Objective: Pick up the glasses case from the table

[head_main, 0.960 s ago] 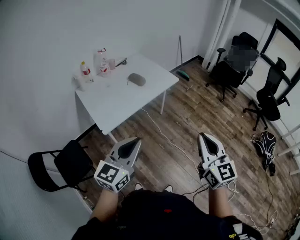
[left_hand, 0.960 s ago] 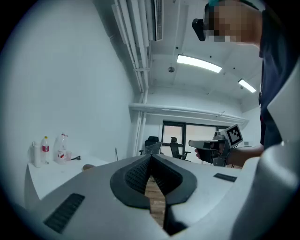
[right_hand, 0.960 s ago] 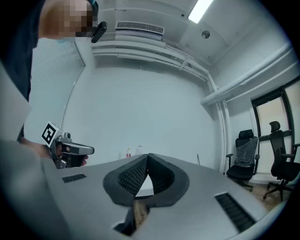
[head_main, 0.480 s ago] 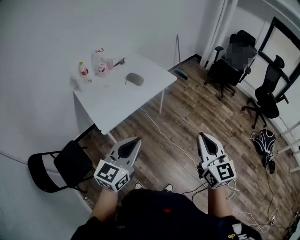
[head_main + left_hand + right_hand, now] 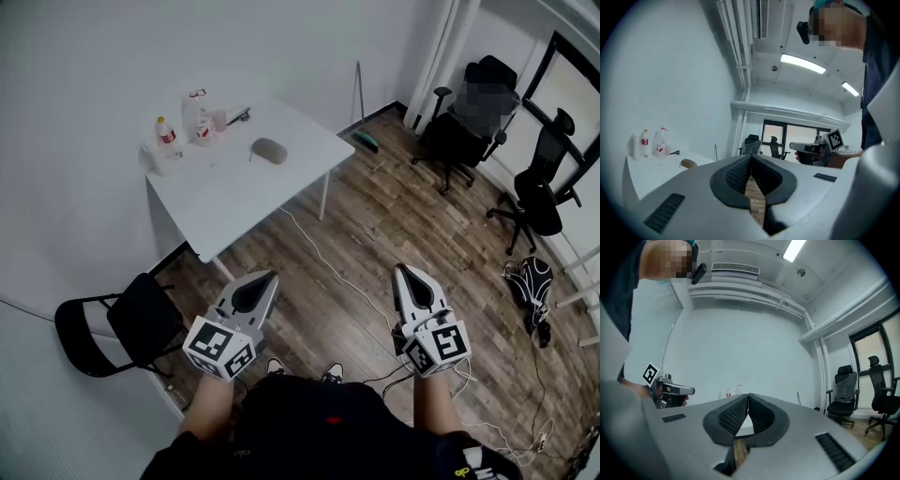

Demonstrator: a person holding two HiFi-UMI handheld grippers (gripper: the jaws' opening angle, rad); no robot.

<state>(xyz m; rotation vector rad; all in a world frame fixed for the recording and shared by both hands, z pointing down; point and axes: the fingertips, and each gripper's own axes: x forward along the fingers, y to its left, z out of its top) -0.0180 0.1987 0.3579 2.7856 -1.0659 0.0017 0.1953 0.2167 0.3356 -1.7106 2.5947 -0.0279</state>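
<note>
Standing well back from the white table [image 5: 234, 202], I carry both tongs level in front of me, since nothing is in reach yet. At my far left a black folding chair [image 5: 141, 314] stands against the wall, just beside the table's near corner; I judge that side too tight to walk through. On the table, the bottles [image 5: 167, 137] crowd the back left corner by the wall; the glasses case [image 5: 270, 150] lies apart from them, nearer the right edge, with bare tabletop all round it, so I can come at it from the right side. My left gripper [image 5: 265, 277] has its jaws together with nothing between them; my right gripper [image 5: 404, 271] is closed and empty too. I reckon one pair must spread before it can take the case. Between me and the table the wooden floor is open, save for a thin cable [image 5: 328, 267] trailing across it, which could catch a foot. Farther right, the office chairs [image 5: 466, 122] and a bag [image 5: 531, 284] sit well clear of my path.
</note>
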